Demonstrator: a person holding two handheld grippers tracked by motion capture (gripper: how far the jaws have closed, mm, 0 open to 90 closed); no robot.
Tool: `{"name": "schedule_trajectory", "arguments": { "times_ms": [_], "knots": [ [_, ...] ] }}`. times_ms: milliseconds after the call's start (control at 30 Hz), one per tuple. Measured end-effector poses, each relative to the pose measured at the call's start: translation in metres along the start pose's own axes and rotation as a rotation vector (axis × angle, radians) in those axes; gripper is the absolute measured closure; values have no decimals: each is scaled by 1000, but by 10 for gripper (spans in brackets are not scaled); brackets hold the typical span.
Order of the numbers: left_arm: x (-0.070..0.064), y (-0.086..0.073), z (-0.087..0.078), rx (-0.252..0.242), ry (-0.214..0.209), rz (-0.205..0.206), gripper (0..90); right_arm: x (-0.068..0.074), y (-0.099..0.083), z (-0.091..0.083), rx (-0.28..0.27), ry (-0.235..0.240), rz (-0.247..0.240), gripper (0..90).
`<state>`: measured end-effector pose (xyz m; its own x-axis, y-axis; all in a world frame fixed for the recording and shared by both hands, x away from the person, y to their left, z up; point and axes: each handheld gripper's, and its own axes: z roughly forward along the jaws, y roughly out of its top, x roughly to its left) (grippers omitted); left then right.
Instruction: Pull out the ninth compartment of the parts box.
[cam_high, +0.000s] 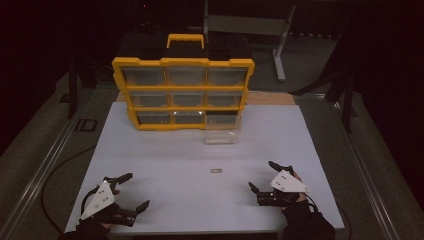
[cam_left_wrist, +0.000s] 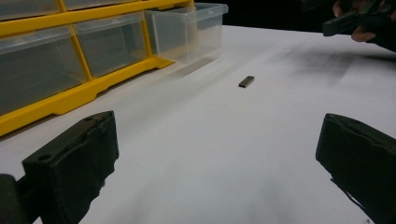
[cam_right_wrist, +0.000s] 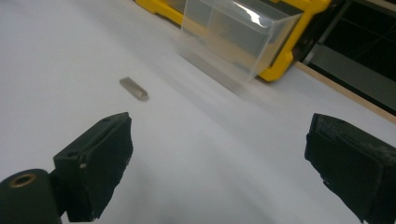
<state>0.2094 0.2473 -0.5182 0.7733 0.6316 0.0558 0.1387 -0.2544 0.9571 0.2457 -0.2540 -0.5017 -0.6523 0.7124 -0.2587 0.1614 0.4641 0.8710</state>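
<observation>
Both grippers' fingers spread wide, empty

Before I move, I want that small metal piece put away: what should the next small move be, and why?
Probably ease the right hand-held gripper forward and left toward the metal piece. Its jaws stand wide open with nothing between them, the piece lies loose on the white table, and the clear drawer stands pulled out beyond it.

Beyond my work I see a yellow drawer cabinet standing at the far end of the white table, with a grey metal stand on the dark floor behind it.
</observation>
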Motion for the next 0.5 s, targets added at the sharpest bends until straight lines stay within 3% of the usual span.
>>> {"name": "schedule_trajectory", "arguments": {
  "times_ms": [233, 500],
  "knots": [
    [0, 0, 1, 4, -2, 4, 0, -6, -7, -6, -11, -1, 48, 74],
    [0, 0, 1, 5, -1, 4, 0, -1, -5, -4, 1, 15, 30, 74]
  ]
}}
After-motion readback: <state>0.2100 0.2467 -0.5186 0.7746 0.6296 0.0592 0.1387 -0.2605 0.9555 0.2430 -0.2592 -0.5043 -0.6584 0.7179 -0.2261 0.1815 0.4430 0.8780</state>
